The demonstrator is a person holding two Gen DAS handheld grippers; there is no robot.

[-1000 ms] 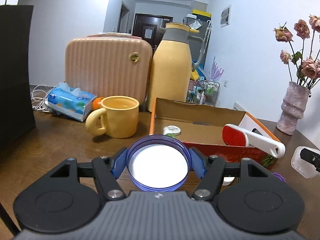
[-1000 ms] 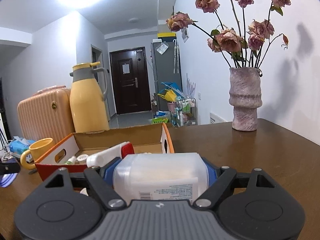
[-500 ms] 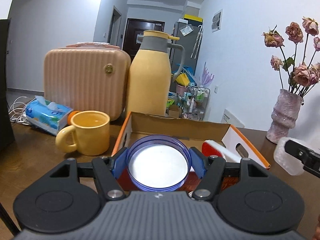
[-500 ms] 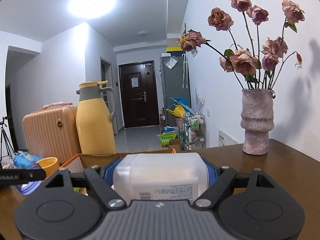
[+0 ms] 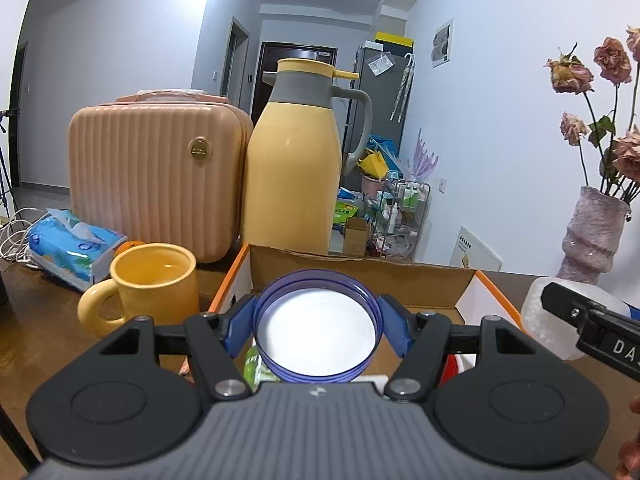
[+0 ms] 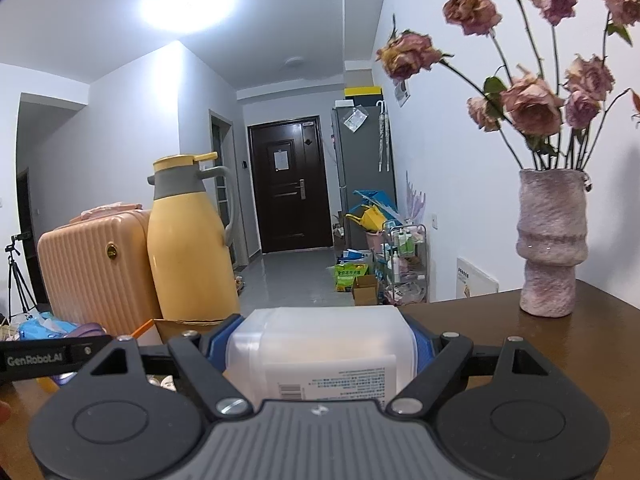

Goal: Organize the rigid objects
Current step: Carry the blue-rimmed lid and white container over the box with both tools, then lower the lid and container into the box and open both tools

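**A:** Two grippers, both loaded. Nearest in the left wrist view, the left gripper (image 5: pixel 316 334) pinches a round blue lid (image 5: pixel 316 330) between its blue pads, holding it above the near end of the open box (image 5: pixel 360 276). The right gripper (image 6: pixel 318 354) clamps a pale plastic container (image 6: pixel 320 344), label side toward the camera, just right of the box's right wall.

**B:** How much of the tidying looks done?

**A:** Part of it, at a guess. Under the lid a green-labelled item (image 5: pixel 256 364) and a strip of red (image 5: pixel 456 364) already lie in the box. The lid and the container are not yet set down; both look bound for it.

**B:** And beyond the box?

**A:** A yellow mug (image 5: pixel 154 284) stands left of it, a tissue pack (image 5: pixel 76 244) farther left. Behind are a ribbed case (image 5: pixel 156 176) and a tall jug (image 5: pixel 294 168); a vase (image 6: pixel 552 244) of dried roses stands far right on the table (image 6: pixel 520 344).

**B:** What can't you make out?

**A:** Most of the box floor, blocked by the lid and gripper body. The container's far end and contents are unclear, and its label is too small to read. Something orange behind the mug is barely visible.
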